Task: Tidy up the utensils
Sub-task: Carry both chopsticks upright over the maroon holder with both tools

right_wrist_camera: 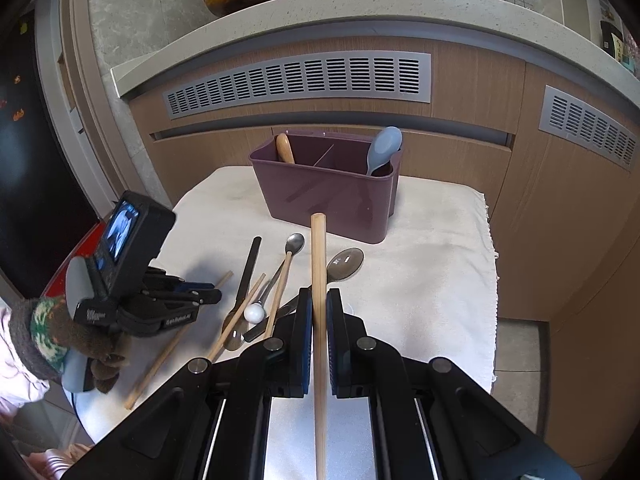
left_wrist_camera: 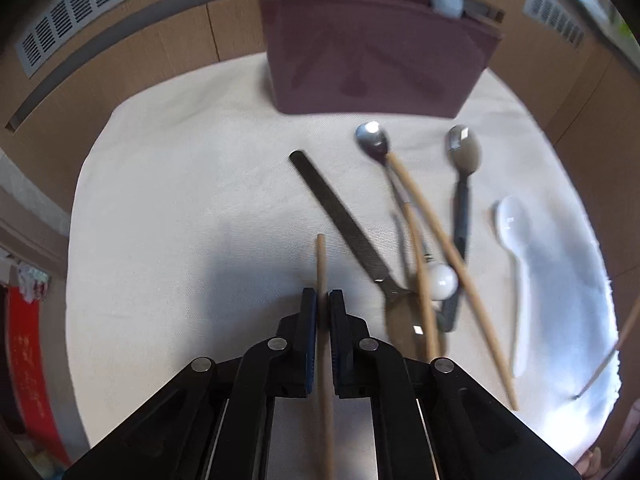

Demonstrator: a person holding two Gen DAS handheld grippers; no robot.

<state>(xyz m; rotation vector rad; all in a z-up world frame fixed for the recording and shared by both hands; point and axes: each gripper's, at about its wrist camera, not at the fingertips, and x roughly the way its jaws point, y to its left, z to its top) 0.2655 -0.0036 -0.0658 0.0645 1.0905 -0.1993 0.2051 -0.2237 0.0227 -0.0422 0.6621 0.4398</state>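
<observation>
My left gripper (left_wrist_camera: 322,300) is shut on a wooden chopstick (left_wrist_camera: 321,264), held low over the white cloth (left_wrist_camera: 180,200). It also shows in the right wrist view (right_wrist_camera: 208,294) at the left. My right gripper (right_wrist_camera: 319,300) is shut on a thicker wooden stick (right_wrist_camera: 319,248), raised above the table and pointing at the maroon utensil holder (right_wrist_camera: 328,196). The holder (left_wrist_camera: 376,60) has a wooden spoon (right_wrist_camera: 285,148) and a blue spoon (right_wrist_camera: 385,148) in it. Loose on the cloth lie a black-handled knife (left_wrist_camera: 340,216), metal spoons (left_wrist_camera: 374,140), chopsticks (left_wrist_camera: 448,256) and a white plastic spoon (left_wrist_camera: 514,228).
A white ball-tipped utensil (left_wrist_camera: 442,282) lies among the crossed pieces. Brown cabinet fronts with grey vents (right_wrist_camera: 298,80) stand behind the table. The cloth's right edge (right_wrist_camera: 492,264) drops to the floor. A red object (left_wrist_camera: 28,360) sits at the far left.
</observation>
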